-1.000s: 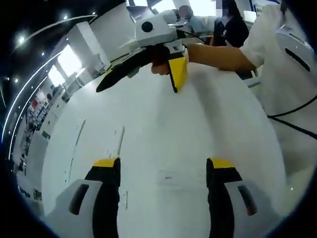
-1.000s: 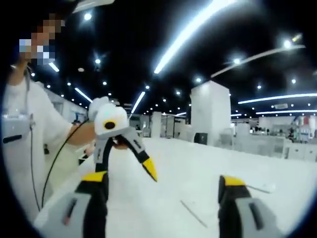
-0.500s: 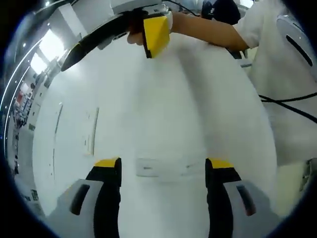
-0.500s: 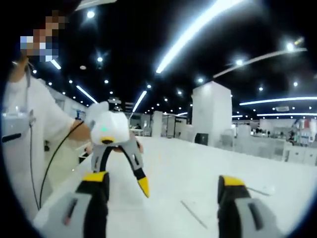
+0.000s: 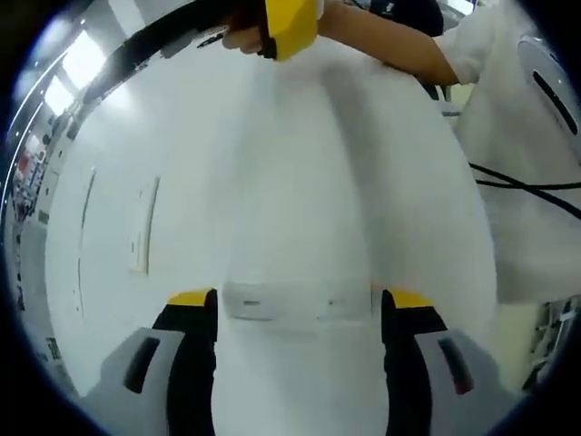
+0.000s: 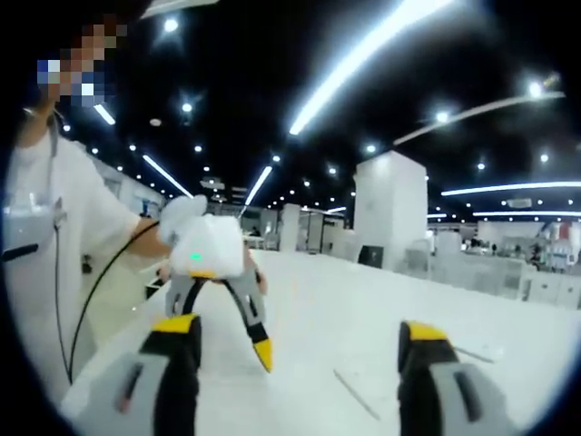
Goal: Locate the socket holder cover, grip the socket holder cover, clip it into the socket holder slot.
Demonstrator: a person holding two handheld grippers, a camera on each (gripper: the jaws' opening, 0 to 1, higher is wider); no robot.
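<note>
Presently the left gripper [image 5: 298,304] has its jaws spread wide, bracketing the white socket holder cover [image 5: 295,301] lying flat on the white table [image 5: 300,182], contact unclear. Right gripper [image 6: 298,331] jaws stand wide apart, holding nothing.

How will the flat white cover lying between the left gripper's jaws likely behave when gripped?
The socket holder cover looks thin and flat, so probably light and rigid. Lying flush on the smooth white table, it may slide before the open left gripper gets purchase.
</note>
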